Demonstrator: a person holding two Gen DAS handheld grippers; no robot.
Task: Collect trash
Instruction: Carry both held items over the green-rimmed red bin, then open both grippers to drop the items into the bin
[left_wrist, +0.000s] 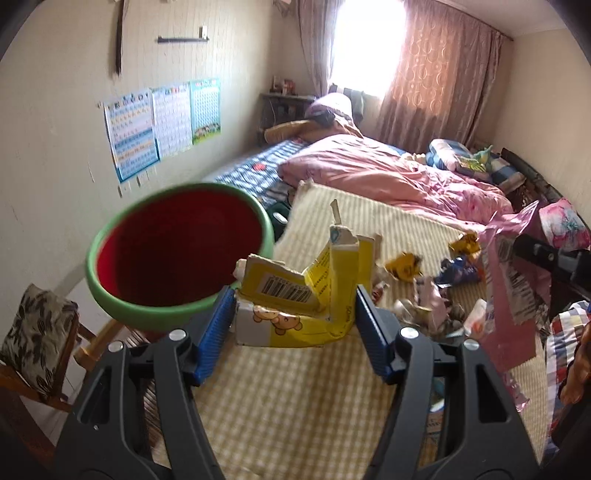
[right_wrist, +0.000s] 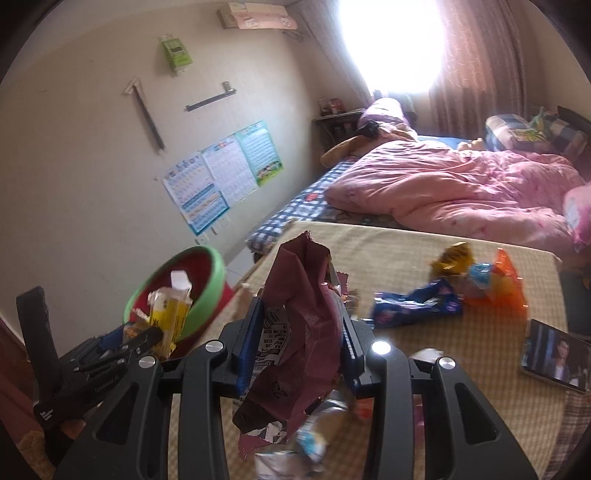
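Where the left wrist view looks along its own fingers, the left gripper (left_wrist: 295, 314) is clamped on a torn yellow carton (left_wrist: 299, 295) — blue pads pressed to both flanks, the carton's long axis standing roughly upright between them. The green-rimmed red basin (left_wrist: 181, 254) lies just up and to the left of the carton, its mouth open toward the camera; it appears to be the receptacle, so the coming move is judged a short carry leftward over the rim. More wrappers (left_wrist: 458, 266) lie on the checked mat (left_wrist: 295, 398) to the right.

In the right wrist view, the right gripper (right_wrist: 299, 343) is closed on a maroon wrapper (right_wrist: 303, 317), which hangs crumpled, long axis vertical. The basin (right_wrist: 177, 291) sits well to the left, beyond the left gripper (right_wrist: 147, 334) and its carton (right_wrist: 170, 314) — the left hand is the nearer. A blue wrapper (right_wrist: 417, 306) remains on the mat (right_wrist: 443, 354).
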